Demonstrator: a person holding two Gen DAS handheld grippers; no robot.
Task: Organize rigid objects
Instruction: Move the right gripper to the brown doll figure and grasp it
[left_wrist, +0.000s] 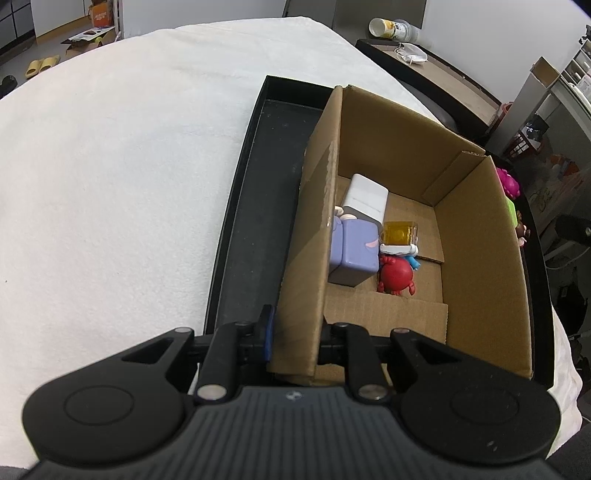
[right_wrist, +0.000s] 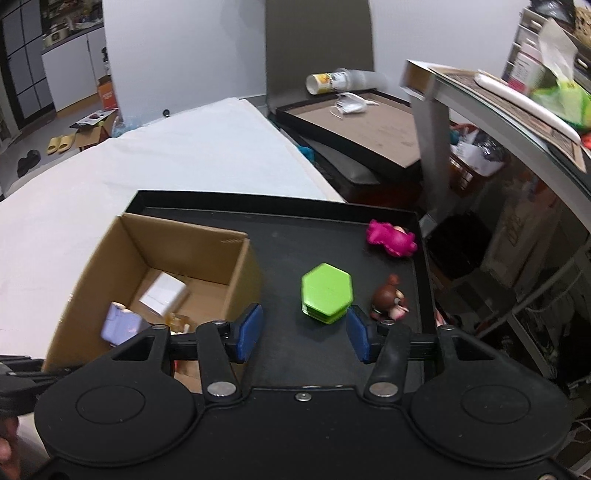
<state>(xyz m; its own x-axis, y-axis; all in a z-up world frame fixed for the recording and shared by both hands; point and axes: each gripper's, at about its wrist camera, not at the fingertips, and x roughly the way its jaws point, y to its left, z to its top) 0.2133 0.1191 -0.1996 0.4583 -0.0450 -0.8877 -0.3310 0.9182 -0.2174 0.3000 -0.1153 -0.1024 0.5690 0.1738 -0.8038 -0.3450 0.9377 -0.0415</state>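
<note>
A cardboard box (left_wrist: 476, 258) (right_wrist: 236, 266) stands in a black tray (left_wrist: 258, 221) (right_wrist: 332, 225). Inside lie a white block (left_wrist: 364, 197), a purple cube (left_wrist: 356, 253), a yellow clear cube (left_wrist: 399, 232) and a red round figure (left_wrist: 396, 275). My left gripper (left_wrist: 295, 328) is shut on the box's near left wall. My right gripper (right_wrist: 303, 332) is open just before a green hexagonal box (right_wrist: 327, 290). A brown figure (right_wrist: 389, 297) and a pink figure (right_wrist: 389, 238) lie on the tray to its right.
The tray rests on a white cloth-covered table (left_wrist: 122, 166). Right of it stand another black tray (right_wrist: 354, 125) with a cup and a mask, and a metal shelf (right_wrist: 498, 92). Slippers and boxes lie on the floor at far left.
</note>
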